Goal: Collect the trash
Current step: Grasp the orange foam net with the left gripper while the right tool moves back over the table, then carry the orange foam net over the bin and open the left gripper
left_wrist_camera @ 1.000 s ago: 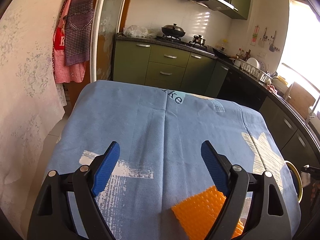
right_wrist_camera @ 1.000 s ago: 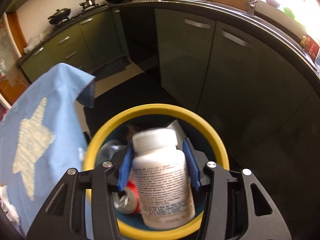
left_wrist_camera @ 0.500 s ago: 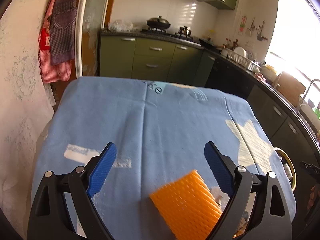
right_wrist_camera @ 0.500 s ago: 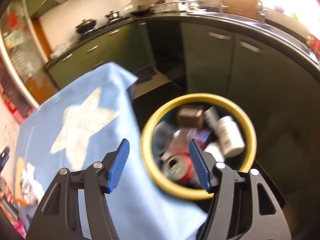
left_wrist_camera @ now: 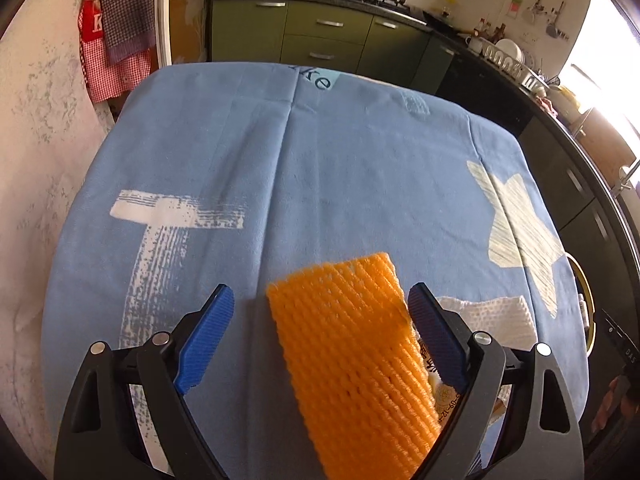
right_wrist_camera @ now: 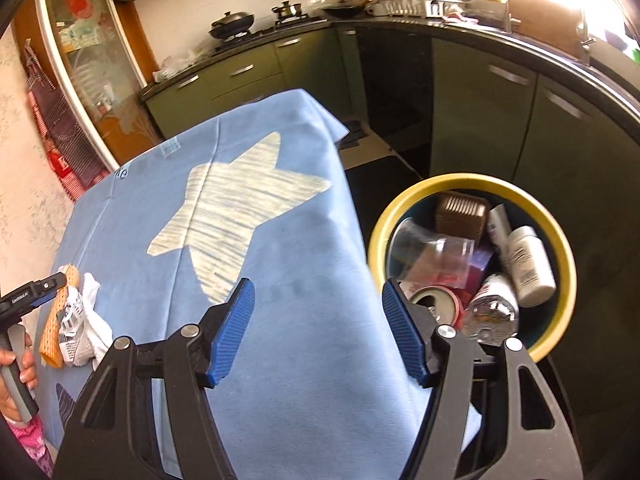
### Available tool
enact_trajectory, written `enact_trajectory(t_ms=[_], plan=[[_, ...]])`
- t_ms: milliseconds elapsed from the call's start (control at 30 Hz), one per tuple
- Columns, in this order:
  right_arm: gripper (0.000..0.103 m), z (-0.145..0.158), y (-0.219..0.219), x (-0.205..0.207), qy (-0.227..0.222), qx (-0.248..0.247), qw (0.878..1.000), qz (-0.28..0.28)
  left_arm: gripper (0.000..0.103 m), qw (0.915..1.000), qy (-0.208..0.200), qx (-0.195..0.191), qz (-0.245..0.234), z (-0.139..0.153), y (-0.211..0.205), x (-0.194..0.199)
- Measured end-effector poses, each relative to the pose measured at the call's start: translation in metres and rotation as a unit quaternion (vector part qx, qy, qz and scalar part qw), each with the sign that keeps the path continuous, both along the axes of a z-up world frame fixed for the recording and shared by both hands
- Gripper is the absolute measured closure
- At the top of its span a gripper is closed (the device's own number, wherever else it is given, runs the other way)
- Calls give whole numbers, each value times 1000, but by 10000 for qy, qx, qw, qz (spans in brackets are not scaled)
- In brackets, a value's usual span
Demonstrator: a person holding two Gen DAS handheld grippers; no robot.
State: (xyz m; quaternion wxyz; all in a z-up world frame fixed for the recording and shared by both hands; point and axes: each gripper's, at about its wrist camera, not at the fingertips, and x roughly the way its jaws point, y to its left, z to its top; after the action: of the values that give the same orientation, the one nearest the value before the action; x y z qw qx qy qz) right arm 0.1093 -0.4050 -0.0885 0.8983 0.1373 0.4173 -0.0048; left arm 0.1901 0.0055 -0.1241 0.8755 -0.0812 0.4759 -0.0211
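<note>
My left gripper (left_wrist_camera: pixel 320 320) is open over an orange foam net (left_wrist_camera: pixel 352 356) lying on the blue tablecloth (left_wrist_camera: pixel 320 168); the net lies between the jaws, near the right finger. A white foam net (left_wrist_camera: pixel 500 316) and a printed wrapper (left_wrist_camera: pixel 436 380) lie beside it. My right gripper (right_wrist_camera: pixel 318 324) is open and empty above the table's right edge. Beside it stands the yellow-rimmed trash bin (right_wrist_camera: pixel 560 248) holding a white pill bottle (right_wrist_camera: pixel 528 264), a can (right_wrist_camera: pixel 436 304), a crushed bottle and wrappers. The same trash pile (right_wrist_camera: pixel 72 320) shows at the far left of the right wrist view.
Green kitchen cabinets (left_wrist_camera: pixel 320 36) and a dark counter (right_wrist_camera: pixel 480 28) ring the table's far and right sides. A patterned wall (left_wrist_camera: pixel 36 120) with hanging aprons (left_wrist_camera: pixel 116 36) is on the left. The bin rim (left_wrist_camera: pixel 586 300) sits off the table's right edge.
The right gripper opened and dropped the white pill bottle into the bin, then drew back toward the table. The left gripper moved forward so the orange net lies between its open jaws.
</note>
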Motion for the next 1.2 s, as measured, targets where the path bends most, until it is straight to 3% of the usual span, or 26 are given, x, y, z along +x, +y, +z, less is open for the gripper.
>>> enact_trajectory(t_ms=[133,267,333,433,900,1200], plan=[[40,-7,2,1,42,101,9999,102,40,9997,251,6,19,-13,1,4],[40,-7,2,-1,22,144,9998,141,56,9998,170,100,-13,-11,3,2],[40,-6,0,-1,4,168,9998,136,74,9998,101,190,-26,-7,4,1],[40,-5,0,-2,-14,197,9997,137,86,9997,22,217,-70,1,7,0],[40,0,-5,-9,-102,294,9994,152,88,9935,-804,743,-315,67,-1,-23],[40,6,-29,-25,-254,323,9991,-124,88,9839,-1268,628,-1089,122,-59,-32]])
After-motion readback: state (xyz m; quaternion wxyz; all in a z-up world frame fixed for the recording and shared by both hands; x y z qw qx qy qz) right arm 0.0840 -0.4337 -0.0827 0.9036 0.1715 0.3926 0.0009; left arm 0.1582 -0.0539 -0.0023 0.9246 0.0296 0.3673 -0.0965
